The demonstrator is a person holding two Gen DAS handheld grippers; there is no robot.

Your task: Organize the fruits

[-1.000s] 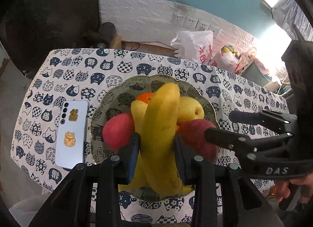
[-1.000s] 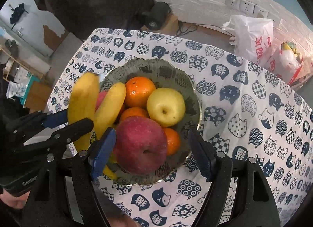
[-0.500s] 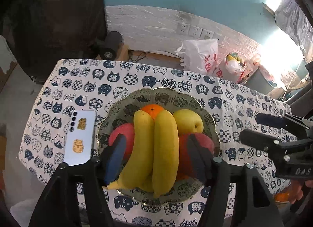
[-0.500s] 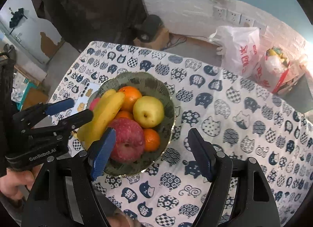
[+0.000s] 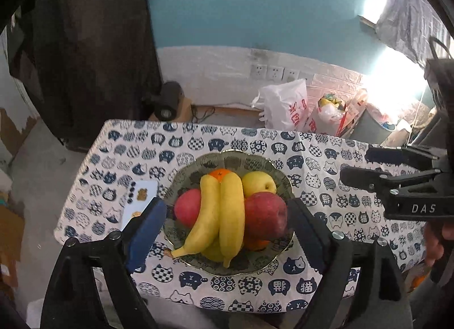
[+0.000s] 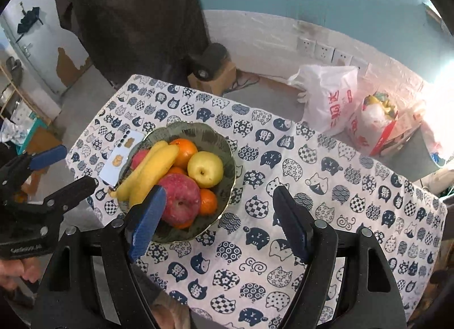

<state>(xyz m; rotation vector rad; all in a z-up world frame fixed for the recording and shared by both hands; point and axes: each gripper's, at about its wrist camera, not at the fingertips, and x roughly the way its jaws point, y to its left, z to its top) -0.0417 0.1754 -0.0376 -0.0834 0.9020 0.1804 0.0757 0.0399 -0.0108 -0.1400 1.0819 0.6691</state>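
Table (image 5: 354, 232), draped in a cat-print cloth, bears the green patterned bowl (image 5: 272, 167) at its middle, with a phone (image 5: 142, 198) lying flat just beside the bowl's left rim. In the bowl the fruit is heaped: two bananas (image 5: 221, 212) lie side by side on top, long axes running from the near rim toward the far one, stem ends overhanging the near rim and tips pointing away toward an orange (image 5: 220, 173); a large red apple (image 5: 265, 215) lies on their right, touching them, a second red apple (image 5: 187, 210) on their left, a yellow apple (image 5: 258, 184) behind. My left gripper (image 5: 227, 232) hangs above the heap, its jaws having just been opening, now spread wide on either side of the fruit with nothing pressed between them. My right gripper (image 6: 218, 221) is likewise spread and empty, over bare cloth beside the bowl. I judge the placing step finished and the withdrawal in hand; no loose fruit shows on the cloth, so the next move calls only for clearing both hands upward without nudging the bananas.
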